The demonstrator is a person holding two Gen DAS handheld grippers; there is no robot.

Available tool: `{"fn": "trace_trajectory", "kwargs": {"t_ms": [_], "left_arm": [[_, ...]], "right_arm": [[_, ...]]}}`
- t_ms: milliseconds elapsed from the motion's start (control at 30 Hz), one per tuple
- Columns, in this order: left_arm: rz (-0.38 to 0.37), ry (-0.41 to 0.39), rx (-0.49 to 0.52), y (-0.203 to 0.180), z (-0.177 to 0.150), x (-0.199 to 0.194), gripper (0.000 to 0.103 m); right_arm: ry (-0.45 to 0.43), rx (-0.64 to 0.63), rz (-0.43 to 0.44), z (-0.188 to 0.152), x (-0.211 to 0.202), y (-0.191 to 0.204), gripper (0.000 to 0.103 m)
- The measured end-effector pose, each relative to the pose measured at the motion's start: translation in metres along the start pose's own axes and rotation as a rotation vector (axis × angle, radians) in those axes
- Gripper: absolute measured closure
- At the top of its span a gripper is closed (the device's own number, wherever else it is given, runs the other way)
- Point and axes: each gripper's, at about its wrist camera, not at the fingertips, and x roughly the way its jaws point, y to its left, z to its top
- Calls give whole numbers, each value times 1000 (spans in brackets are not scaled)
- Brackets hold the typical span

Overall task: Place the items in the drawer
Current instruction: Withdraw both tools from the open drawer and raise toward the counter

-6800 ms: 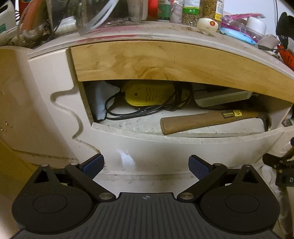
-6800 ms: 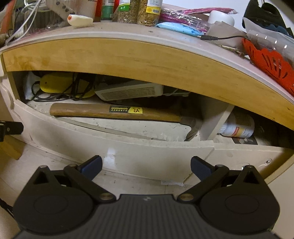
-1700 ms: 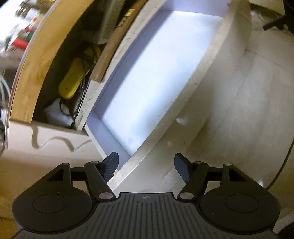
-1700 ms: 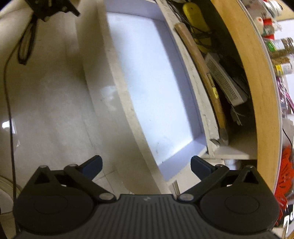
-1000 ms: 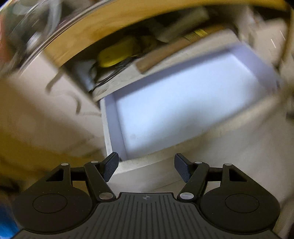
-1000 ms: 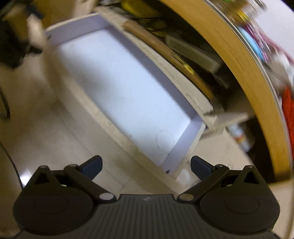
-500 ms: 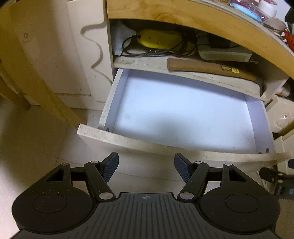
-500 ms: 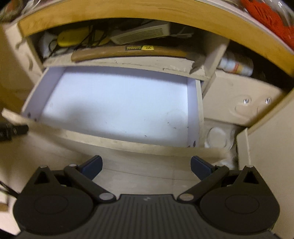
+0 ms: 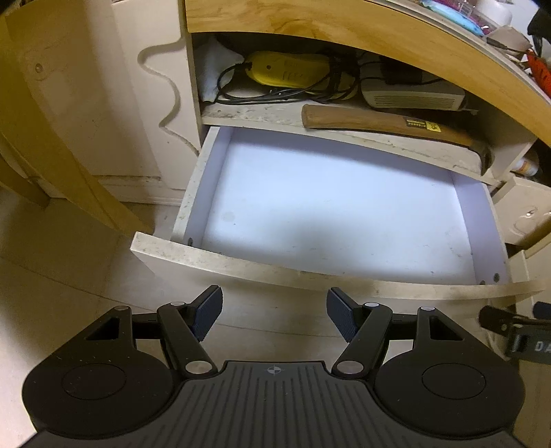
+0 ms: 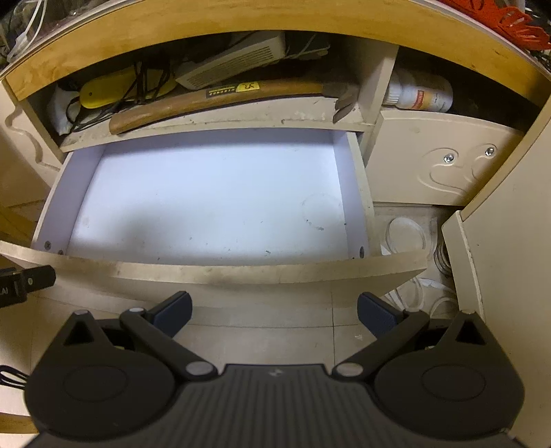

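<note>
The white drawer [image 9: 310, 272] stands pulled out below a shelf, its pale floor bare; it also shows in the right wrist view [image 10: 220, 268]. On the shelf above lie a wooden-handled hammer [image 9: 385, 122] [image 10: 213, 98], a yellow device with black cables [image 9: 286, 70] [image 10: 117, 89] and a white vented box [image 9: 413, 96] [image 10: 234, 60]. My left gripper [image 9: 273, 312] is open and empty, just in front of the drawer front. My right gripper [image 10: 273, 310] is open and empty, also in front of the drawer.
A wooden desk edge [image 9: 344, 31] overhangs the shelf. A white bottle [image 10: 420, 93] lies in the right compartment above a closed drawer [image 10: 440, 165]. White cables [image 10: 409, 237] lie on the floor at right. A wooden chair leg [image 9: 69, 165] stands at left.
The drawer, shut at first, is now pulled open. Both grippers have swung back to face the open drawer from the front and steadied; their jaws stay open.
</note>
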Motion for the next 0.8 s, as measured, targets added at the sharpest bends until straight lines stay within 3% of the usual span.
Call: {"fn": "trace_trajectory", "kwargs": {"t_ms": [233,567,800], "left_arm": [[-45,-55,11,-5,9,-11,37],[-110,-389,102,-25,27,-62,37],[-96,-525,146,-40,38,-88,37]], "right_arm": [[-51,-28,-12,4,-6,4,0],[-372,-114,-36,25,-60,18,0],[-553,-95,9,39,-103,20,0]]}}
